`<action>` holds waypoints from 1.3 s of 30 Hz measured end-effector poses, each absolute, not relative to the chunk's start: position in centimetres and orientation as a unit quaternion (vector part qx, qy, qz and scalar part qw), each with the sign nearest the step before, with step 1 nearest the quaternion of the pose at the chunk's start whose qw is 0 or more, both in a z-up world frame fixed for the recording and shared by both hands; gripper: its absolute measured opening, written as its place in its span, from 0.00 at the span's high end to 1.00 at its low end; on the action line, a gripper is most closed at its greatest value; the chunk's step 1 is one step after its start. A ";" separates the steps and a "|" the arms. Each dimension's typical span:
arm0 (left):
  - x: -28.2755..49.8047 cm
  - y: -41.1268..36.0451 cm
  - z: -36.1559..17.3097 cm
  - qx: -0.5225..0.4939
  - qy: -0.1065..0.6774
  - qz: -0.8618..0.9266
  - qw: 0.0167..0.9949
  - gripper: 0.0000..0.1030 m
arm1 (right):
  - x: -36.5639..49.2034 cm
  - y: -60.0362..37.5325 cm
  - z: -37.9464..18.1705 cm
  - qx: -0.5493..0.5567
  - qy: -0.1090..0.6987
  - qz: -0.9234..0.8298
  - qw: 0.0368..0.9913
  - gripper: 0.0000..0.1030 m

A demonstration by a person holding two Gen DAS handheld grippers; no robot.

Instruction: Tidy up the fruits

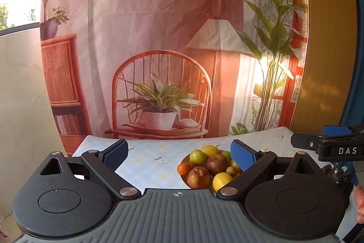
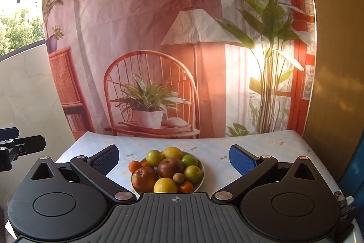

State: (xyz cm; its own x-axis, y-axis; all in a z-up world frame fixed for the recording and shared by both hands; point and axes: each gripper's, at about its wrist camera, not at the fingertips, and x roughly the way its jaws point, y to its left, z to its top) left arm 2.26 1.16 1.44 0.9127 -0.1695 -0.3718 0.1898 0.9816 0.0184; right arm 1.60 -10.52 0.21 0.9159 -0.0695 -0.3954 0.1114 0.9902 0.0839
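Yellow, green and red fruits [image 2: 167, 169] fill a bowl [image 2: 202, 177] on the counter [image 2: 261, 152], between the right gripper [image 2: 174, 159]'s wide fingers [image 2: 242, 161]. Left gripper [image 1: 179, 156] is wide too, bowl near its right finger. Bare counter lies around.

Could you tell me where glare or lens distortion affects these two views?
Left wrist view: window blown out at top left, backdrop bowed by the fisheye, warm glare by the printed lamp. Right wrist view: the same bowing and glare, while the fruit bowl stays sharp.
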 end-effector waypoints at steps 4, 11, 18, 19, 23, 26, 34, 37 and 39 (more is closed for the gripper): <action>2.2 1.2 1.5 0.025 0.189 -0.094 0.977 0.05 | 1.6 -10.5 0.2 0.053 0.199 -0.045 0.977 0.01; 2.1 1.1 1.3 0.029 0.189 -0.099 0.977 0.05 | 1.5 -10.4 0.2 0.053 0.199 -0.045 0.977 0.01; 2.1 1.3 1.4 0.028 0.186 -0.103 0.977 0.05 | 1.5 -10.4 0.2 0.052 0.199 -0.045 0.978 0.01; 2.1 1.3 1.4 0.027 0.186 -0.104 0.977 0.05 | 1.4 -10.4 0.3 0.052 0.198 -0.045 0.978 0.01; 2.0 1.4 1.4 0.024 0.185 -0.107 0.977 0.05 | 1.3 -10.4 0.3 0.051 0.197 -0.046 0.978 0.01; 2.0 1.4 1.4 0.024 0.185 -0.107 0.977 0.05 | 1.3 -10.5 0.3 0.051 0.197 -0.046 0.978 0.01; 1.8 1.4 1.5 0.022 0.180 -0.110 0.977 0.05 | 0.9 -10.6 0.5 0.050 0.195 -0.045 0.979 0.01; 1.8 1.4 1.4 0.021 0.180 -0.111 0.977 0.05 | 0.9 -10.6 0.5 0.051 0.195 -0.045 0.978 0.01; 1.8 1.4 1.4 0.022 0.179 -0.111 0.977 0.05 | 0.9 -10.6 0.5 0.050 0.195 -0.045 0.979 0.01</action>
State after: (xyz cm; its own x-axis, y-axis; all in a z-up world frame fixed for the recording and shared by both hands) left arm 1.77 1.42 1.40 0.9109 -0.2101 -0.3551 0.2255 0.9742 0.0022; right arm 0.93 -10.56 0.50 0.9201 -0.0690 -0.3855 0.1080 0.9909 0.0803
